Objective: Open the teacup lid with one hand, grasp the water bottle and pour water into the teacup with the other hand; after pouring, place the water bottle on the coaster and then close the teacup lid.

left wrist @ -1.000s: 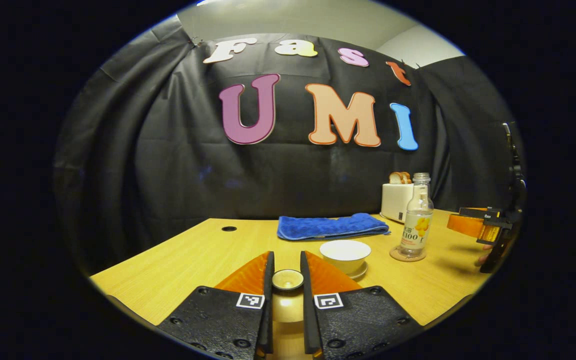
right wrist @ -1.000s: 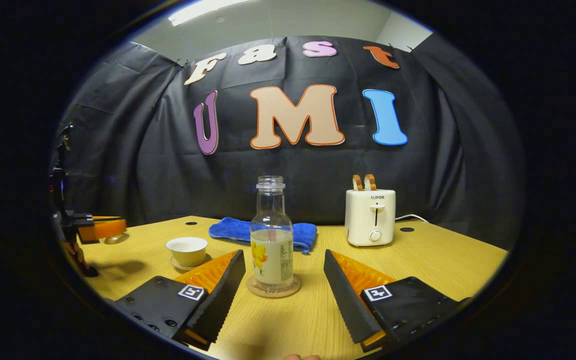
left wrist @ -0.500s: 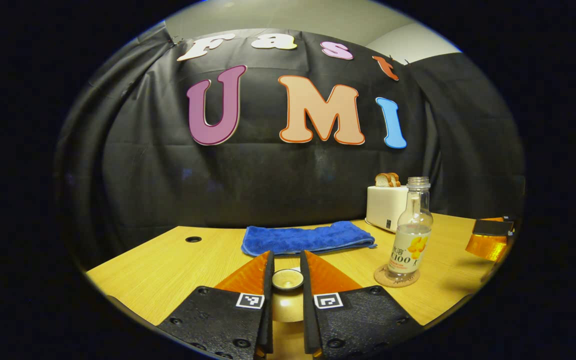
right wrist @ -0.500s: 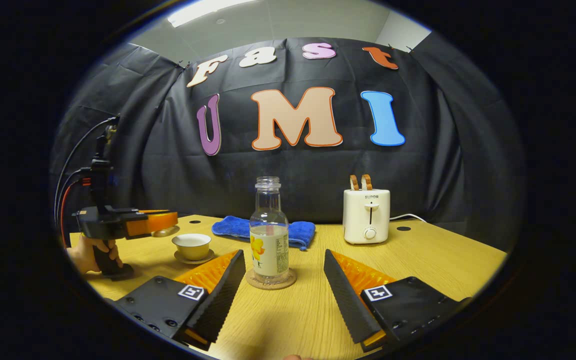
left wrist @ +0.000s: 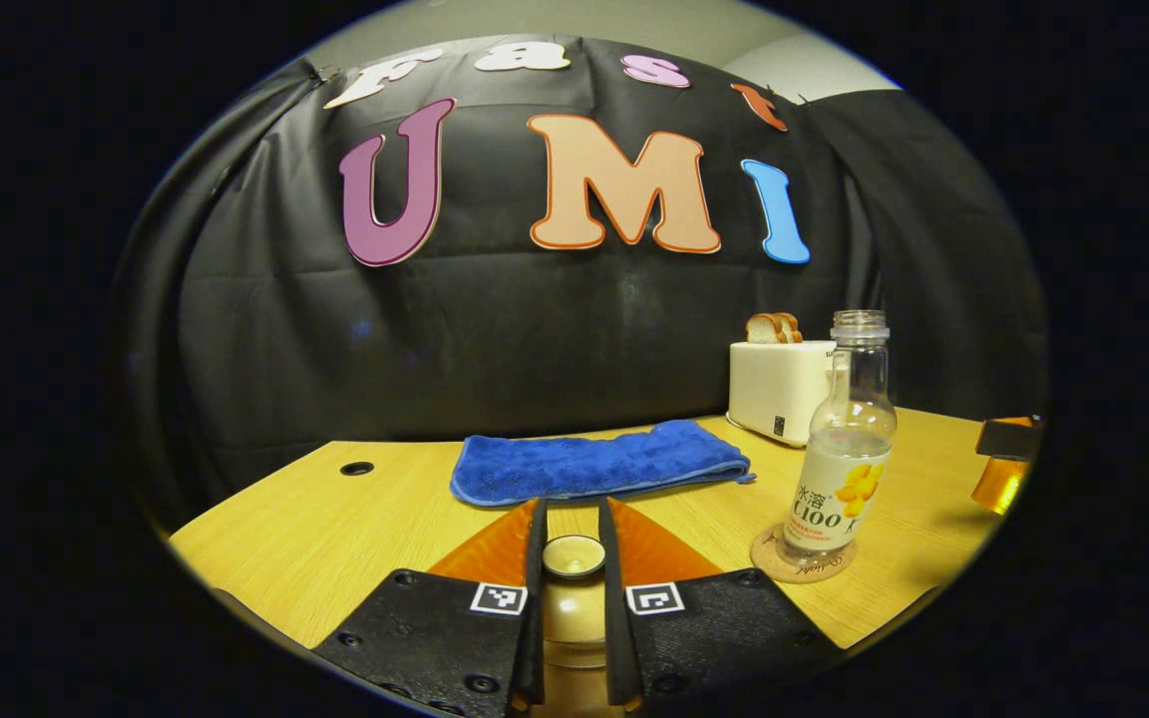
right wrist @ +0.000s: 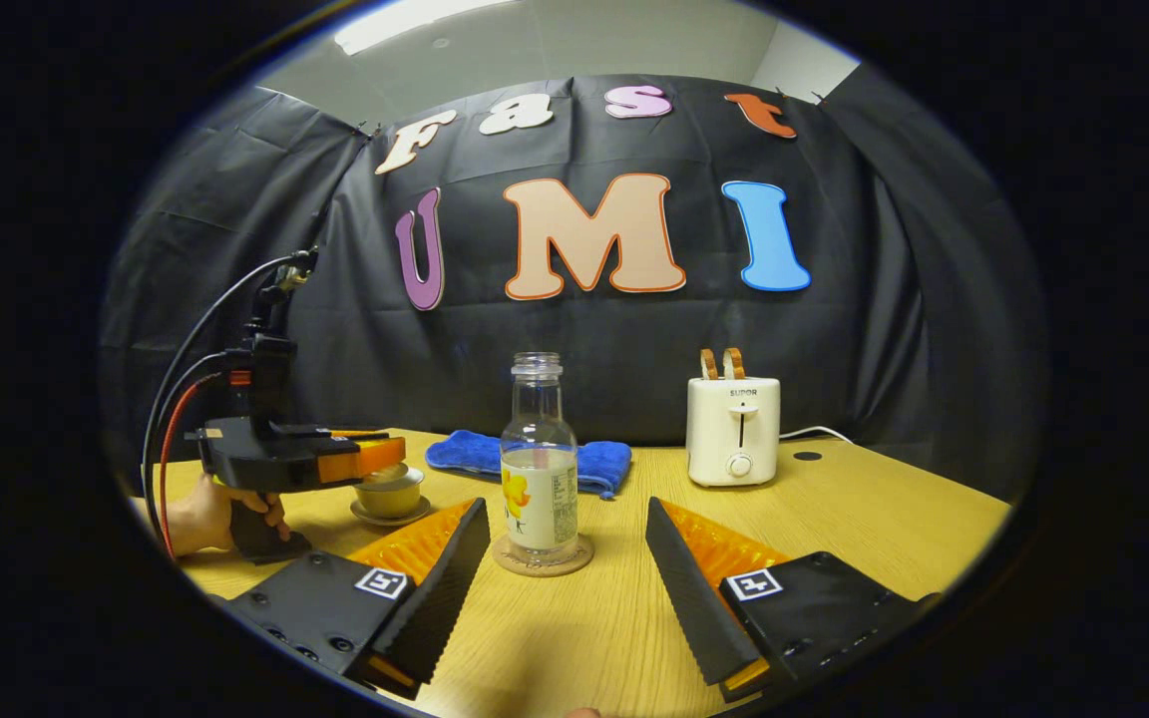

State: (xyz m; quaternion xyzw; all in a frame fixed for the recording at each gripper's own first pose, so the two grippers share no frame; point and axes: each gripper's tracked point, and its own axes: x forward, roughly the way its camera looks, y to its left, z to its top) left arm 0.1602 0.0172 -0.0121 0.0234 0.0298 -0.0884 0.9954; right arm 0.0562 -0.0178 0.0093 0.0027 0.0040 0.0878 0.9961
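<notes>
My left gripper [left wrist: 572,514] is shut on the knob of the small teacup lid [left wrist: 574,556]. In the right gripper view that left gripper [right wrist: 360,461], held by a hand [right wrist: 203,514], holds the lid [right wrist: 382,473] right over the cream teacup [right wrist: 390,497] on its saucer [right wrist: 390,516]. I cannot tell whether lid and cup touch. The clear water bottle [right wrist: 540,469], with no cap, stands upright on the round cork coaster [right wrist: 543,558]. My right gripper [right wrist: 567,511] is open just in front of the bottle, with nothing between its fingers.
A folded blue towel [left wrist: 599,464] lies at the back of the wooden table [right wrist: 834,519]. A white toaster [right wrist: 734,429] holding bread slices stands back right, its cord behind it. The bottle [left wrist: 839,469] stands right of my left gripper.
My left gripper has carried the lid to the right, over the teacup, which is now hidden under its fingers in its own view. The right gripper has hardly moved.
</notes>
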